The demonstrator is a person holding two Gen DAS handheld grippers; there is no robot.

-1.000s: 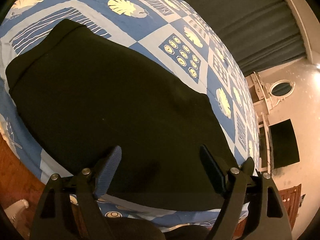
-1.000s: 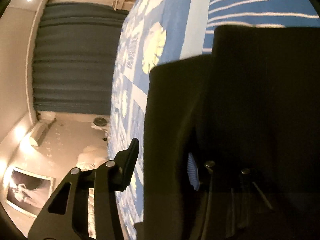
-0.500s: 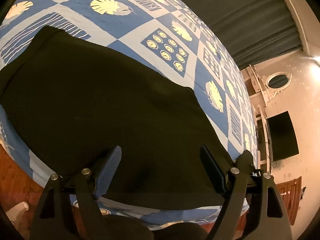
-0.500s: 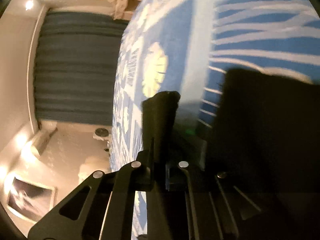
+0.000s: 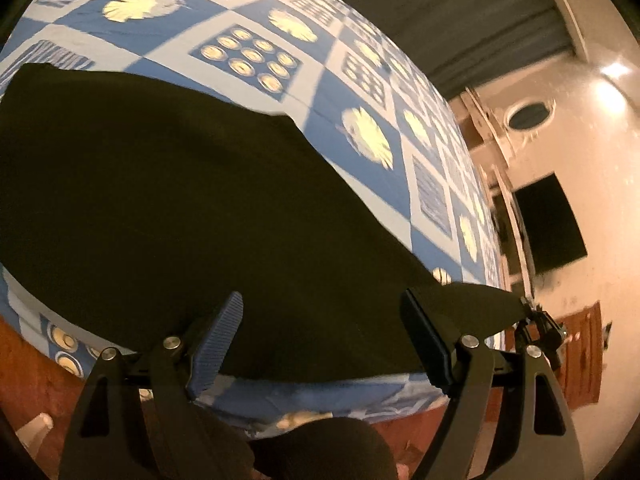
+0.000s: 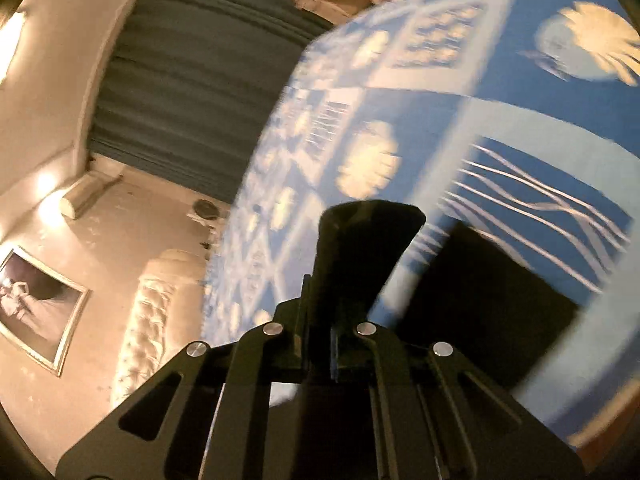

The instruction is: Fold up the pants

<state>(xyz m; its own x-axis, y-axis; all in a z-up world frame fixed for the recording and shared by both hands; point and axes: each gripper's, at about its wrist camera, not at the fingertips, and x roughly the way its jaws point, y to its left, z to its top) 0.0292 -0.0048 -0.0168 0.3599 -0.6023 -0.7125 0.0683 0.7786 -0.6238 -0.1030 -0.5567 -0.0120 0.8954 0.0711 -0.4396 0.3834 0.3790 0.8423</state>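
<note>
Black pants [image 5: 180, 200] lie spread on a bed with a blue and white patterned cover [image 5: 248, 12]. In the left wrist view my left gripper [image 5: 324, 340] hovers open over the near edge of the pants, nothing between its fingers. At the right of that view a corner of the pants [image 5: 480, 304] is lifted off the bed by the right gripper, which shows only as a small dark tip at the corner's end. In the right wrist view my right gripper [image 6: 332, 344] is shut on that black cloth [image 6: 368, 240], which flares up past the closed jaws. The rest of the pants [image 6: 480, 304] lies below.
A dark curtain [image 6: 192, 72] hangs beyond the far side of the bed. A padded headboard [image 6: 152, 312] and a framed picture [image 6: 36, 304] are at the left of the right wrist view. A black screen [image 5: 548, 224] hangs on the wall; wooden floor [image 5: 32, 372] shows below the bed edge.
The right gripper closed on the pants' edge and lifted it off the bed while rolling. The left gripper, still open, moved along the near edge of the pants.
</note>
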